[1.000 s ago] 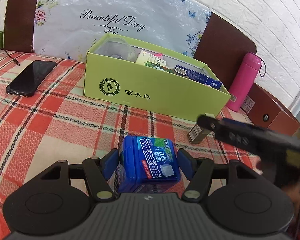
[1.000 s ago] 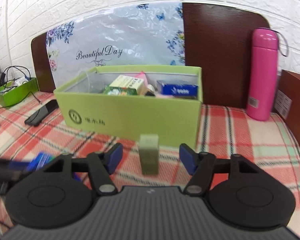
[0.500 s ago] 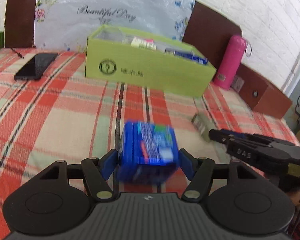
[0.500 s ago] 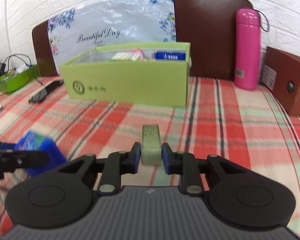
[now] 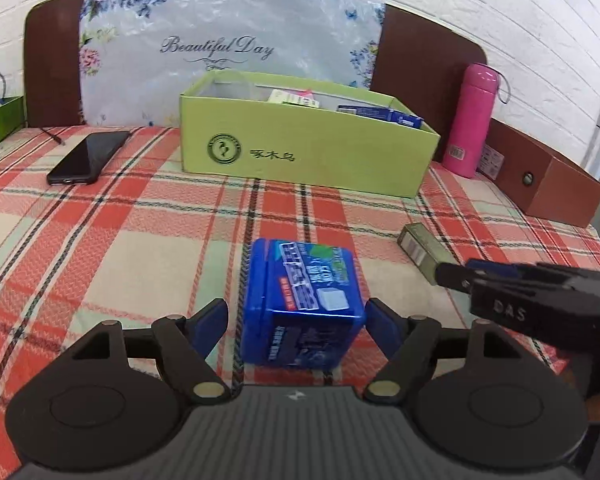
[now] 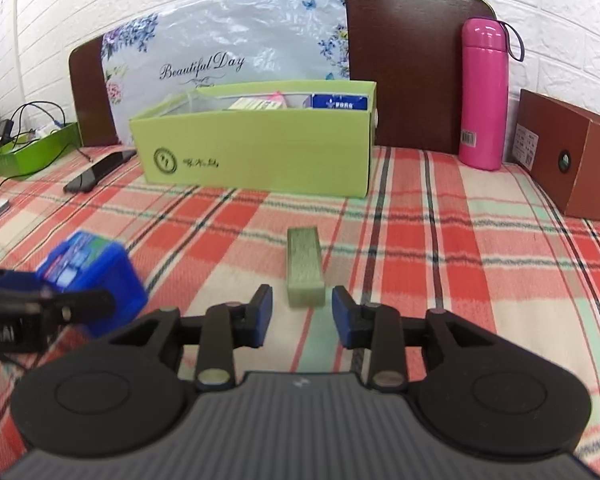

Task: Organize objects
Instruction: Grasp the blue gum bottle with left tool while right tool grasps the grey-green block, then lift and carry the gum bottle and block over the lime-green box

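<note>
A blue gum box (image 5: 300, 300) lies on the plaid cloth between the fingers of my left gripper (image 5: 296, 324), which is open with gaps on both sides. It also shows in the right wrist view (image 6: 96, 276). A small olive-green box (image 6: 305, 268) lies flat on the cloth just ahead of my right gripper (image 6: 302, 312), which is open and not touching it. In the left wrist view the green box (image 5: 422, 246) sits right of the gum box, with the right gripper (image 5: 452, 272) at its near end.
A lime-green open carton (image 5: 304, 148) (image 6: 256, 152) holding several packets stands farther back. A black phone (image 5: 88, 158) lies to its left. A pink flask (image 6: 484, 92) and a brown box (image 6: 568, 156) stand at the right. A green tray with cables (image 6: 32, 152) is far left.
My right gripper closed on the olive-green box half a second ago, then opened and left it lying flat. My left gripper pulled back from the carton; the gum box lies loose between its fingers.
</note>
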The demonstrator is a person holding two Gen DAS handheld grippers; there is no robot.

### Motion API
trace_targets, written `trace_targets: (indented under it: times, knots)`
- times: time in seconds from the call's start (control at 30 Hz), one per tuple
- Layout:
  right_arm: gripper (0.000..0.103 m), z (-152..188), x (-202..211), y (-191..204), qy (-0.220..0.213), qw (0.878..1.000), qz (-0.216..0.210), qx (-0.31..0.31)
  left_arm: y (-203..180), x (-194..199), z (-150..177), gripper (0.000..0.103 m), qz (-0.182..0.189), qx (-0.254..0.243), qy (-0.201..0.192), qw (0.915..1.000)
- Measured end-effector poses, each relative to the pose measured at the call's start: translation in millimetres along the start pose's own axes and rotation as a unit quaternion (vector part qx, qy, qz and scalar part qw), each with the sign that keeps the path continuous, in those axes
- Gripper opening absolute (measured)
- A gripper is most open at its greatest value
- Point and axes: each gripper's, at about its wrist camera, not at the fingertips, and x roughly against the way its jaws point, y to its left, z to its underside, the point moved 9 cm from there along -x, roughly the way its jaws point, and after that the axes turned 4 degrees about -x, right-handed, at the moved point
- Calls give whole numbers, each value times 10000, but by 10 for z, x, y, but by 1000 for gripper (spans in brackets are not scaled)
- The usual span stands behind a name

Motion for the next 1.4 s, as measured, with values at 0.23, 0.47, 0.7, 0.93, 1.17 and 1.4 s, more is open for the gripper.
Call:
trace_targets:
  times: [0.23,0.47,0.7,0.93,1.17,1.4]
  knots:
    - [32,-84,-162,2,93,10000,-21,30,12,-37,14,76,-177,-81,-9,9998]
    - [32,-145,-327,22,189,9998,-28,77,45,-101,20,72,-69,-14,63,10000]
    - [22,-97,-345,66,363,9992,-109,102,62,-109,-25,64,32,42,88,9999]
    - [22,-391,-109,199,-38,9993,-362,101,151,-43,-408,61,346,459,-86,9983]
    - [22,-900,28,298,-577,9969,-470,248,200,35,-998,61,520,515,-634,9953]
    - [22,-1325,-65,313,-905,9944,-426,343,193,6,-1604,61,554,389,-1140,9912]
